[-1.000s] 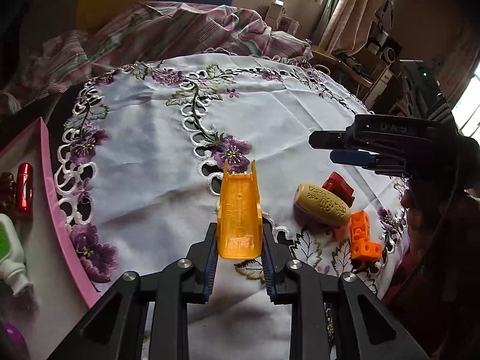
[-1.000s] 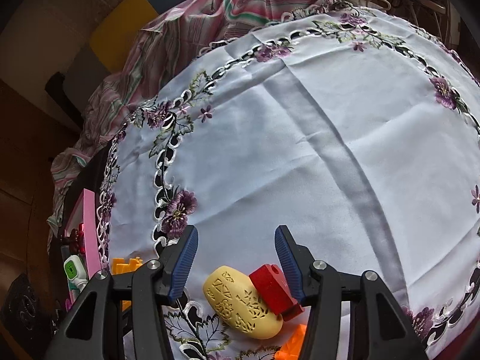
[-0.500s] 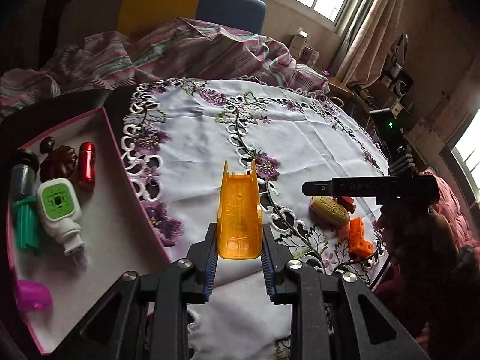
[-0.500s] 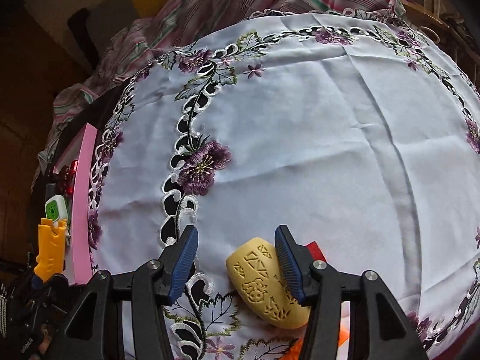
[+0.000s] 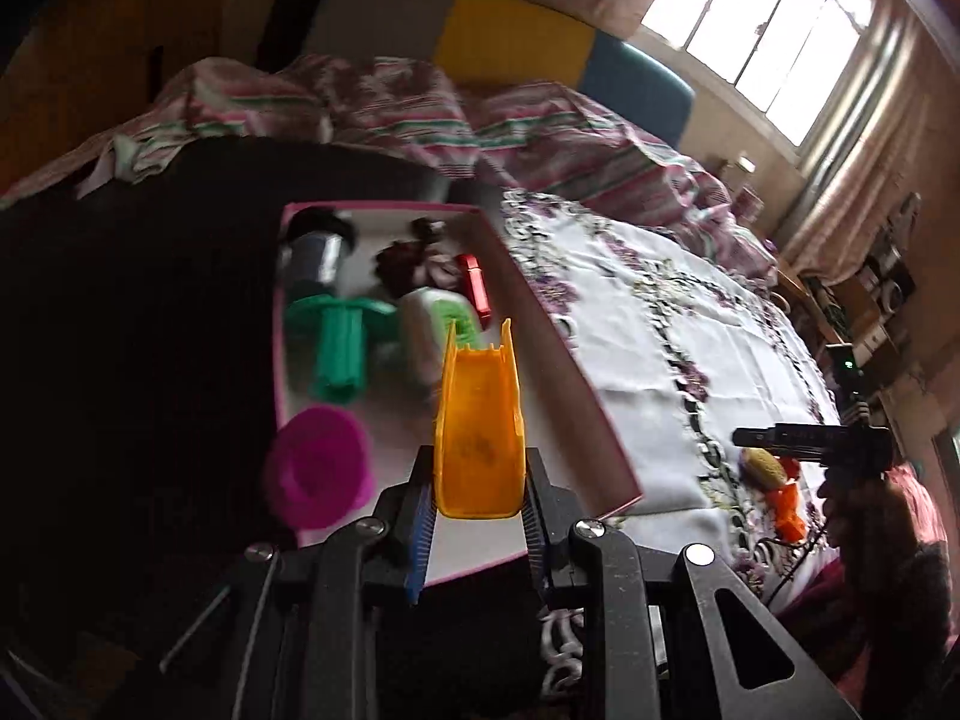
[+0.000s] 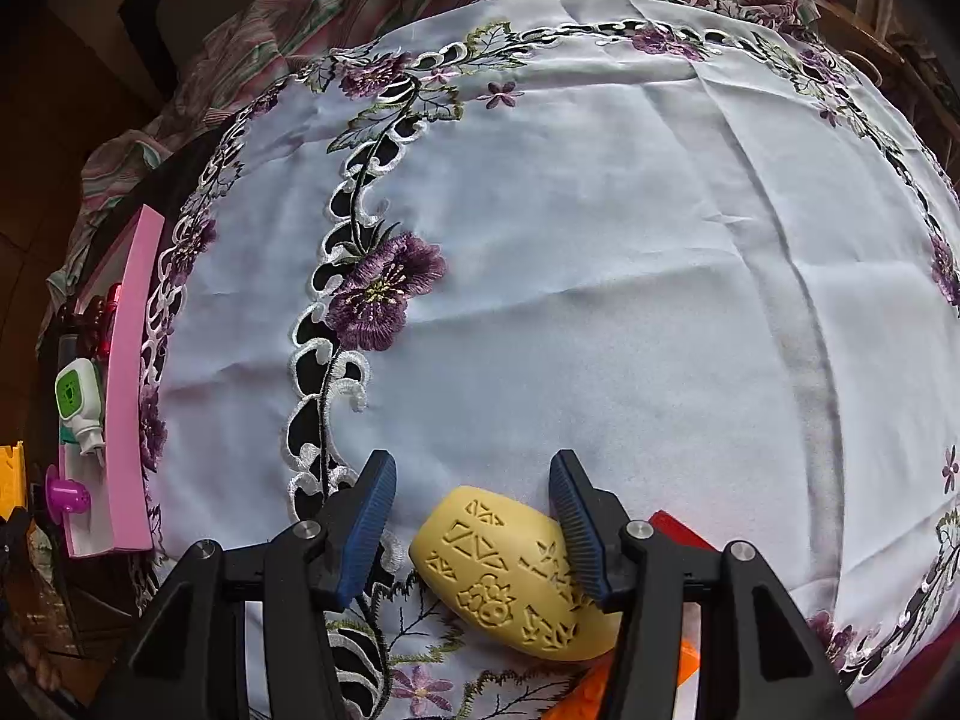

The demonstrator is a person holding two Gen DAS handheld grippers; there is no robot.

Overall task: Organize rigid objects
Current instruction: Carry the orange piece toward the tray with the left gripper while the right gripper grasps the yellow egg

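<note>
Left claw point(image 5: 477, 516) grips orange slide point(image 5: 480, 426) over pink tray point(image 5: 564, 354); lower toward apparently bare 12 o'clock floor before releasing; right claw point(image 6: 474, 516) half-open around yellow block point(image 6: 516, 576).

Bright daylight comes through a multi-pane window point(image 5: 762, 30) at upper right, flanked by a beige curtain point(image 5: 852, 180). A round table under a white tablecloth point(image 6: 600, 252) with purple embroidered flowers and cutwork border fills the middle, and behind it lies a rumpled pink-and-green striped blanket point(image 5: 420, 114) against yellow point(image 5: 510, 39) and blue cushions point(image 5: 636, 84). Far left is dark brown wood, poorly lit; cluttered shelves point(image 5: 870, 306) stand at right below the curtain, details too small to tell.
</note>
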